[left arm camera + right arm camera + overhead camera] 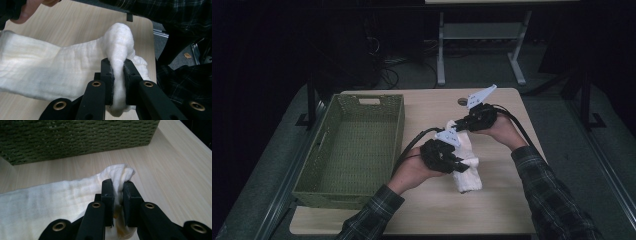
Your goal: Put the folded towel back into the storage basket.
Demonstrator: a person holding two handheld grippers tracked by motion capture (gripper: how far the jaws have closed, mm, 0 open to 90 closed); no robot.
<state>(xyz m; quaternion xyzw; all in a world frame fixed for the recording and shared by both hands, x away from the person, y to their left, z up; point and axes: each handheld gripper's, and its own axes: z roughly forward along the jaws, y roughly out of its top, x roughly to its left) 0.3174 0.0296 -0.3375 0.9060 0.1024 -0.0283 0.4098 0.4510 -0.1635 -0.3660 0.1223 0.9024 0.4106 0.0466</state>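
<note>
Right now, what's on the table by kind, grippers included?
Cloth: 1
Basket: 1
Grippers: 2, the left gripper and right gripper, each shut on the cloth
Total: 4

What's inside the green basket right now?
The woven green basket looks empty: its floor is bare in the high view. The white cloth is outside it, over the table, pinched by the left gripper and right gripper. The basket's near inner wall is hidden.
</note>
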